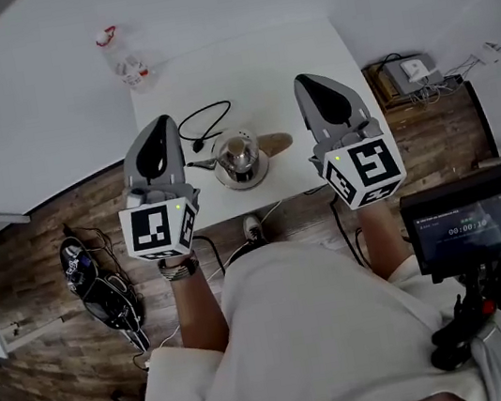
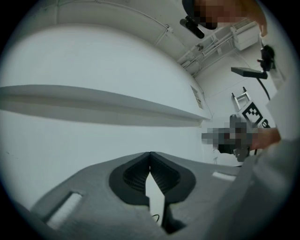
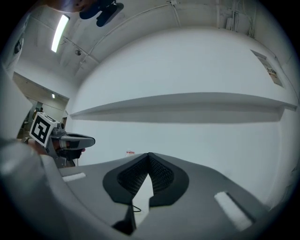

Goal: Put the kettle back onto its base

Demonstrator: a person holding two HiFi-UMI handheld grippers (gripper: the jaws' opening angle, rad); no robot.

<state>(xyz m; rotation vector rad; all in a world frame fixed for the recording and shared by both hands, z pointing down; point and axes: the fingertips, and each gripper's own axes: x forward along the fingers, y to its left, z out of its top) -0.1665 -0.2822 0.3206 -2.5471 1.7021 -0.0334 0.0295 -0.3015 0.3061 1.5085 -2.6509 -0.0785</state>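
You are holding the left gripper (image 1: 164,123) and the right gripper (image 1: 304,83) level over the near part of the bench (image 1: 247,67), well apart from each other. Both are showing their jaws pressed fully together with nothing between them. The kettle (image 1: 237,156) is standing upright on its round base (image 1: 246,183) close to the bench's near edge, sitting between the two grippers in the head view and touched by neither, while a black cord (image 1: 203,117) is looping on the bench just behind the kettle, toward the left gripper's side.
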